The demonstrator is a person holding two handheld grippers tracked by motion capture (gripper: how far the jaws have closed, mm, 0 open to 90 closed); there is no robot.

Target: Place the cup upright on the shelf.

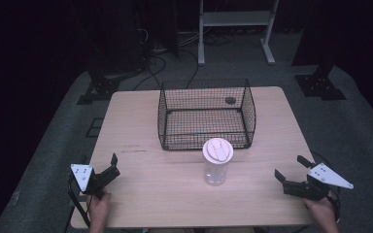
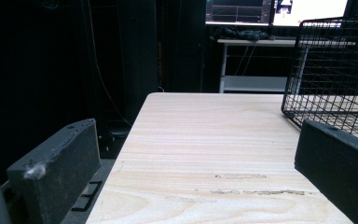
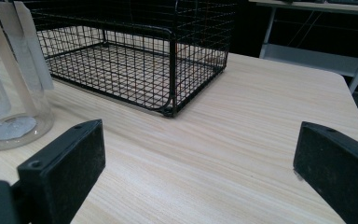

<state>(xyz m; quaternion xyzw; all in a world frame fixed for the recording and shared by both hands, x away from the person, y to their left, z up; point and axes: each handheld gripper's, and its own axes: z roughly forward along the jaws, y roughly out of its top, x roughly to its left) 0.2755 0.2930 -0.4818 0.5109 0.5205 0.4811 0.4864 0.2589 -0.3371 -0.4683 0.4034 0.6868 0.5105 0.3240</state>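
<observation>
Cup (image 3: 9, 93) top cropped, both tongs apart

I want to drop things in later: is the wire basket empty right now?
Empty. Through the wire basket mesh, the high view and right gripper view show only its bare grid floor; the clear cup stands outside, in front of it.

Pale wood-grain worktop (image 1: 141, 194) on grey floor (image 1: 48, 145). Black wire basket (image 1: 205, 114), empty, toward the far edge. Clear plastic cup (image 1: 217, 165) with white lid, upright, just in front of the basket. Behind: white-framed shelf stand (image 1: 236, 19), loose cables (image 1: 160, 63), dark surroundings.
</observation>
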